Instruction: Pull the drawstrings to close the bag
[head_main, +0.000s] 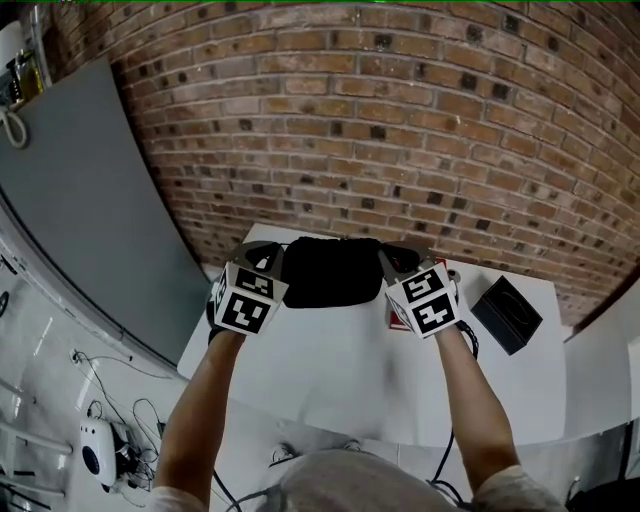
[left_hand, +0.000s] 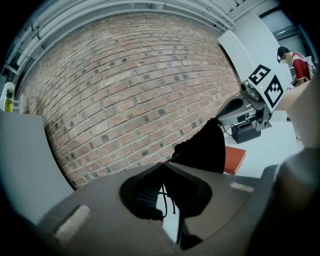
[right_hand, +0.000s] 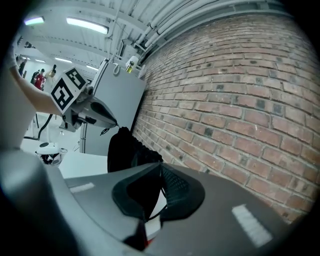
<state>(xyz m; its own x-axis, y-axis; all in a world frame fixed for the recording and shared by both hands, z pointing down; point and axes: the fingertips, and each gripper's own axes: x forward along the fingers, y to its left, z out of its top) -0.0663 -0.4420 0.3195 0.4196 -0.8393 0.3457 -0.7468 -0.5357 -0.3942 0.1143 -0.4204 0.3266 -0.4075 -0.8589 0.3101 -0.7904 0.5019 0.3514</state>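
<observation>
head view looks down on a white tabletop (head_main: 330, 380) set against a brick wall (head_main: 400, 110), with a black bag (head_main: 333, 270) at the far edge, stretched between the two claws. the left claw (head_main: 268, 258) sits at the bag's left end and the right claw (head_main: 400, 258) at its right end, each with its marker cube turned up toward the camera. whether the bag rests on the tabletop or hangs just clear of it cannot be told.

left gripper view shows the left claw (left_hand: 164, 164) closed tip to tip, pinching a thin black drawstring (left_hand: 163, 194) that dangles in a short loop behind the tips. beyond them the bag's gathered, ruffled top runs off toward the right claw (left_hand: 226, 112).

right gripper view shows the right claw (right_hand: 159, 164) closed as well, with another length of drawstring (right_hand: 156, 214) caught between its tips and curling below. the bag (right_hand: 122, 150) hangs dark between it and the left claw (right_hand: 107, 120).

a flat red thing (head_main: 398, 319) lies under the right claw, and a black box (head_main: 507, 313) stands further right on the tabletop. a grey panel (head_main: 80, 210) leans at the left.
</observation>
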